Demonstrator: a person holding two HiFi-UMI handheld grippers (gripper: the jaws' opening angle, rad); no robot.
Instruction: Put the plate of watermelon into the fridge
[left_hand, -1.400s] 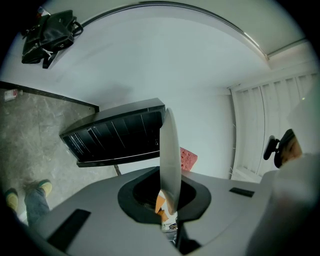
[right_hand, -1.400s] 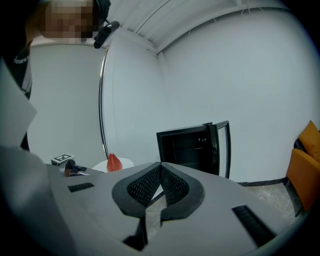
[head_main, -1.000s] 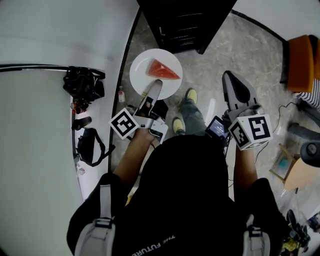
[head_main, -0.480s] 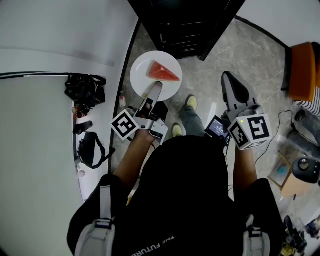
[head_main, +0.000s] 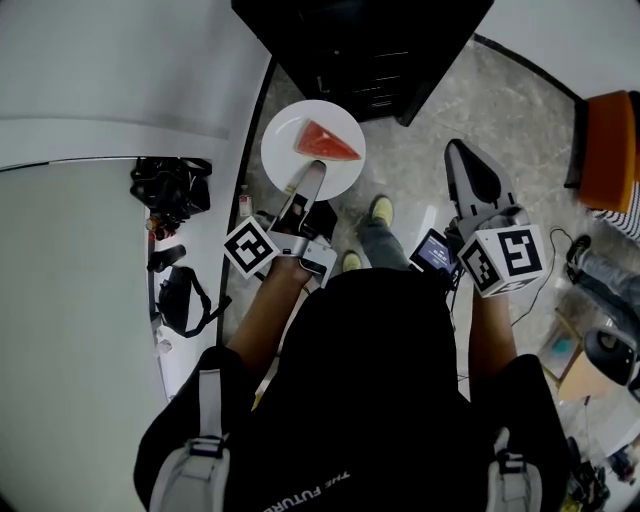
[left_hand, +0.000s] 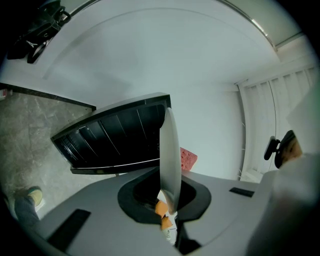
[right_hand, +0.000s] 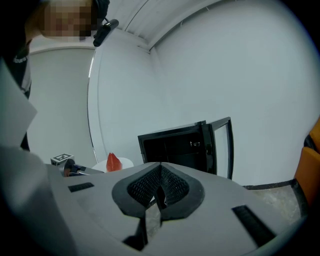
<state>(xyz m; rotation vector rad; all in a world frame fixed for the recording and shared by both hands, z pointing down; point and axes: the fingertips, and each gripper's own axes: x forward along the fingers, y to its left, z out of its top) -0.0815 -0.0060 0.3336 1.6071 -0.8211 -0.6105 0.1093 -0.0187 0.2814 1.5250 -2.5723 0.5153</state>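
Both fingers of the left gripper (head_main: 305, 185) pinch the near rim of the round white plate (head_main: 285, 150). Its red watermelon wedge (head_main: 325, 142) lies beyond them, in front of the open black fridge (head_main: 370, 45). The right gripper (head_main: 472, 172) has its fingers together, empty.

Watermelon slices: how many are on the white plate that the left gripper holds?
1. A single red wedge lies on the white plate, just past the left gripper, which clamps the plate's near rim. No other slice shows in any view.
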